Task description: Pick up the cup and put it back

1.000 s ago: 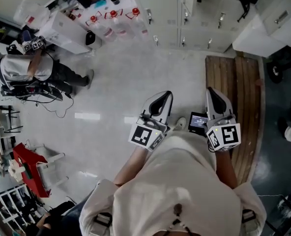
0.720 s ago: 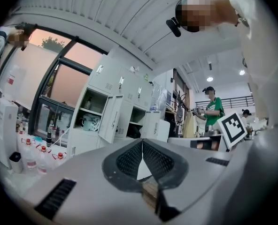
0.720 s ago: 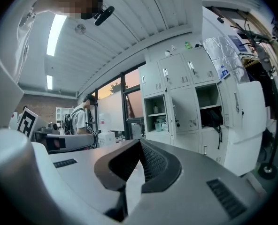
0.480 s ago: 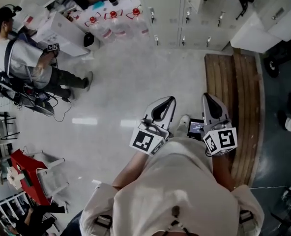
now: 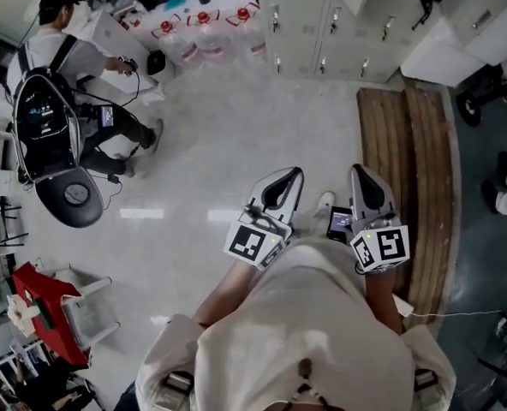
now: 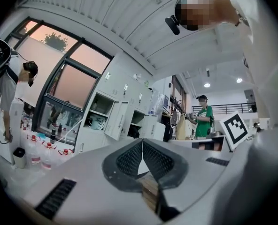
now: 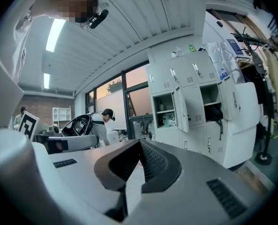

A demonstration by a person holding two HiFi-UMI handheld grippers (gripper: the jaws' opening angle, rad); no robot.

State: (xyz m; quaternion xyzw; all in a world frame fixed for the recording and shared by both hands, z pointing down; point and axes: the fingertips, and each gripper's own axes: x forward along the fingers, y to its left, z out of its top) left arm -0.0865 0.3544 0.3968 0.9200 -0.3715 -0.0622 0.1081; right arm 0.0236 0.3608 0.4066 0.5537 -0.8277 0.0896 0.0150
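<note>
No cup shows plainly in any view. In the head view I hold both grippers close to my chest, pointing forward over the pale floor. My left gripper (image 5: 294,171) is shut, its dark tips together with nothing between them, as the left gripper view (image 6: 141,141) also shows. My right gripper (image 5: 357,169) is shut and empty too, its pads meeting at the tip (image 7: 139,141). A small lit screen (image 5: 340,223) sits between the two grippers. A pale rounded thing (image 7: 169,121) stands on a shelf of an open locker; I cannot tell what it is.
White lockers (image 5: 322,24) line the far wall, with red-capped water bottles (image 5: 204,34) to their left. A wooden bench (image 5: 408,161) runs along the right. A person with a backpack (image 5: 52,101) stands far left, a red stool (image 5: 41,298) lower left.
The person at the far left has turned and stepped toward the bottles. Both grippers have stayed shut near my chest, shifting only slightly.
</note>
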